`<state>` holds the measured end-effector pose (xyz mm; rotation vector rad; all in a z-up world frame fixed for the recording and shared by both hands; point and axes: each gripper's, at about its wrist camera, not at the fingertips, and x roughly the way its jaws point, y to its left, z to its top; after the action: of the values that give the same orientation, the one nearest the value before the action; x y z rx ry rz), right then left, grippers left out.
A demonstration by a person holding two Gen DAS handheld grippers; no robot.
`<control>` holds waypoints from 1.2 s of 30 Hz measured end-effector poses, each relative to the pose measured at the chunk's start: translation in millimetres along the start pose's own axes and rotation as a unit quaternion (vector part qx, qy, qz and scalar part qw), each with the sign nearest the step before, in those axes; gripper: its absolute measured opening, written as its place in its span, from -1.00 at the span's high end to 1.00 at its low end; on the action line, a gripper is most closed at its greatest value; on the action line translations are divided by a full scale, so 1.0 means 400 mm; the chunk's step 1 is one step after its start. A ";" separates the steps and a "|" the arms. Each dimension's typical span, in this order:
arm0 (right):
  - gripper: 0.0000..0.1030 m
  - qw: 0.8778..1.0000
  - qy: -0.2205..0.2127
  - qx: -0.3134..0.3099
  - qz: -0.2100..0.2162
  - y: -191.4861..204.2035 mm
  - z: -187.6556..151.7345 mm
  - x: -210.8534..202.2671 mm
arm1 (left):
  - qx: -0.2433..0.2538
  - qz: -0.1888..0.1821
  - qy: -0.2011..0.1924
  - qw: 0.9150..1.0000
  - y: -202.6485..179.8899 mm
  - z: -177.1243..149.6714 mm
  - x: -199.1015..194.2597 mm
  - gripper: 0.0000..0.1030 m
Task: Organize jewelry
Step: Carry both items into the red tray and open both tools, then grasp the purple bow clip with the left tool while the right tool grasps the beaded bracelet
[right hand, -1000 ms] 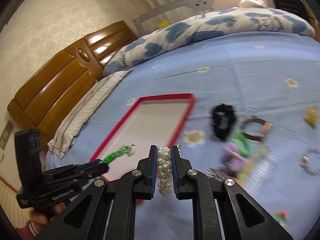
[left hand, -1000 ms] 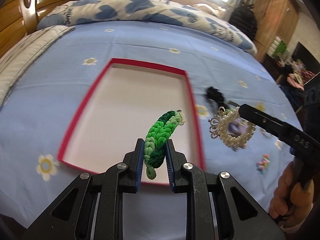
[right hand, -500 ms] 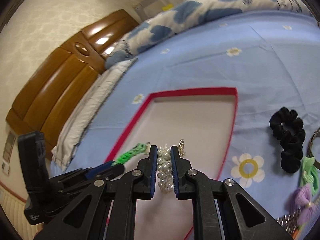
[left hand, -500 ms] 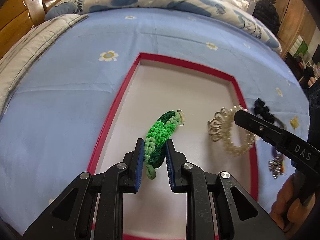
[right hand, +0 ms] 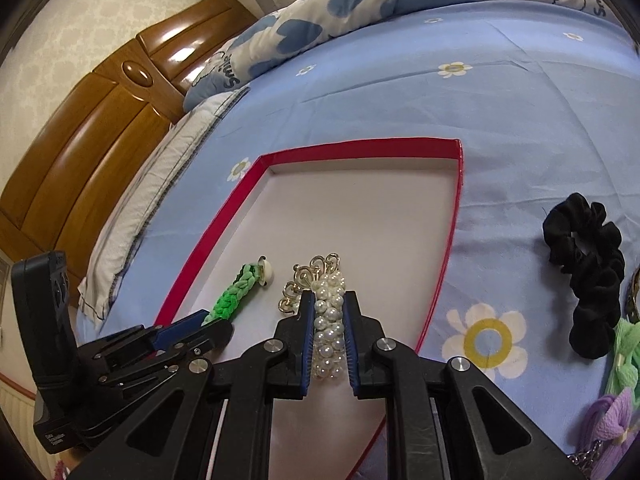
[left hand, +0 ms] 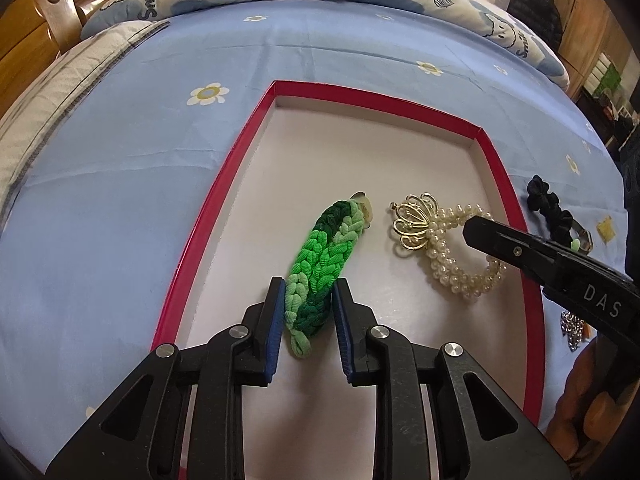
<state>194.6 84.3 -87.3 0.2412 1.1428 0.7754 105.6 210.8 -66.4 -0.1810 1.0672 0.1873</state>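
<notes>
The tray's far half lies bare, its red rim low (a black scrunchie lies just outside).

Green braided bracelet lay flat inside red-rimmed tray, slanted, dark-to-light plaits w/ pale charm at far end, approx. mid-tray. Pearl bracelet, multi-strand w/ gold filigree crown, lay on tray floor too, just beside green one, nearer tray's right rim, not touching it.
</notes>
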 end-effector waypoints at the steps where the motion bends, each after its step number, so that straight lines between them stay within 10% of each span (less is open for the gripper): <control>1: 0.70 1.000 0.002 0.000 -0.001 0.000 0.001 0.000 | 0.001 0.001 0.001 1.000 -0.002 0.000 0.000 0.55; 16: 0.29 1.000 -0.018 0.015 0.018 -0.002 0.002 -0.080 | 0.000 -0.010 -0.018 1.000 -0.014 -0.012 -0.083 -0.18; 36: 0.19 0.994 -0.088 0.061 -0.034 -0.160 -0.134 -0.386 | 0.044 -0.080 -0.034 0.995 -0.211 -0.061 -0.190 -0.20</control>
<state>145.0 -75.0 -32.6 0.3630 1.0268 0.6124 69.4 118.2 -6.3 -0.1782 0.9872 0.0011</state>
